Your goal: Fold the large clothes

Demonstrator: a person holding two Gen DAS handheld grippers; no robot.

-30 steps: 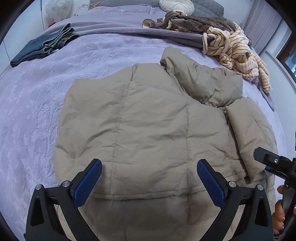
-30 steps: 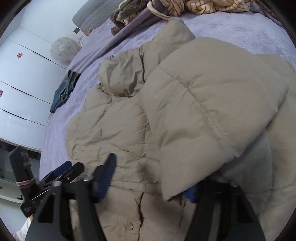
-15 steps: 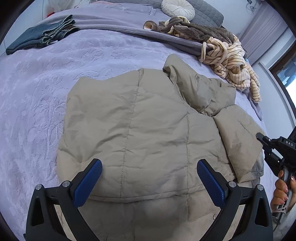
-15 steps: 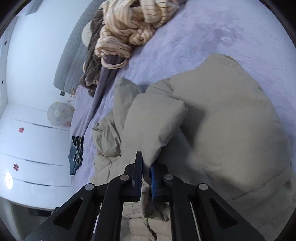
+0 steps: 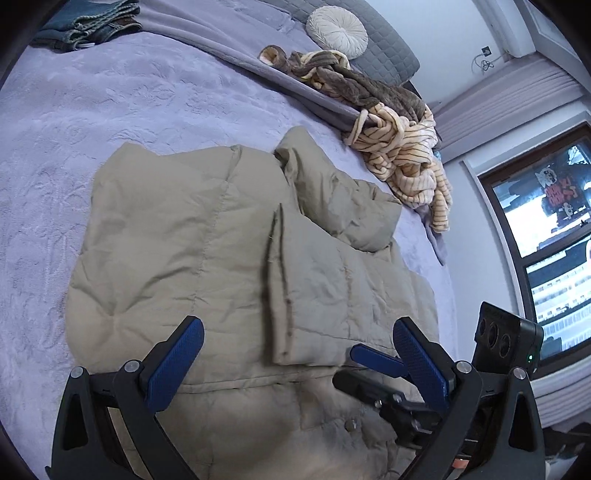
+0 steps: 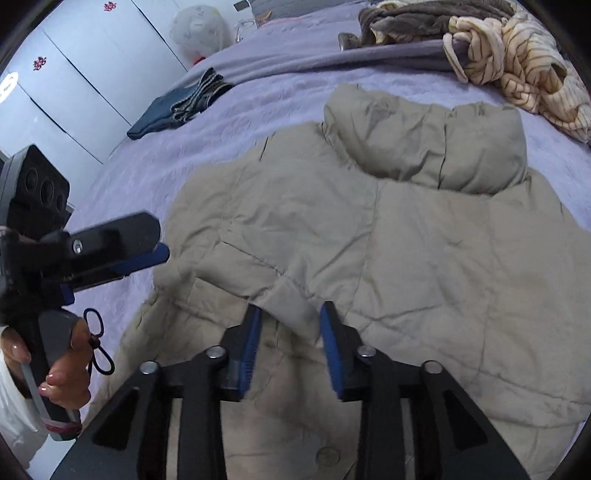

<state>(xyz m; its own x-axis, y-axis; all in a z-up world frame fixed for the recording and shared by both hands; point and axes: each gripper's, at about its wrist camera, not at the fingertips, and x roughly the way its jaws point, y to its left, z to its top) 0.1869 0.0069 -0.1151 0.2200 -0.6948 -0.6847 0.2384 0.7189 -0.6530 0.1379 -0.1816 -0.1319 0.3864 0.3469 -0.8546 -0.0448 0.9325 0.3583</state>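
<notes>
A large beige padded jacket (image 5: 207, 251) lies spread on the purple bed cover; it also shows in the right wrist view (image 6: 424, 236). Its right sleeve (image 5: 332, 291) is folded over the body, cuff near the hem. My left gripper (image 5: 295, 350) is open and empty, hovering over the jacket's lower part. My right gripper (image 6: 290, 332) is partly open around the sleeve cuff (image 6: 291, 299), the pads apart from the cloth. The right gripper's fingers (image 5: 373, 360) also show in the left wrist view at the cuff's edge.
Folded jeans (image 6: 181, 107) lie at the bed's far left. A striped cream and brown pile of clothes (image 5: 402, 151) lies at the far right by a round pillow (image 5: 338, 31). White wardrobe doors (image 6: 74, 81) stand left, a window (image 5: 546, 240) right.
My right gripper carried the sleeve across the jacket's body, laid it down and opened its jaws. My left gripper stayed open and shifted slightly.
</notes>
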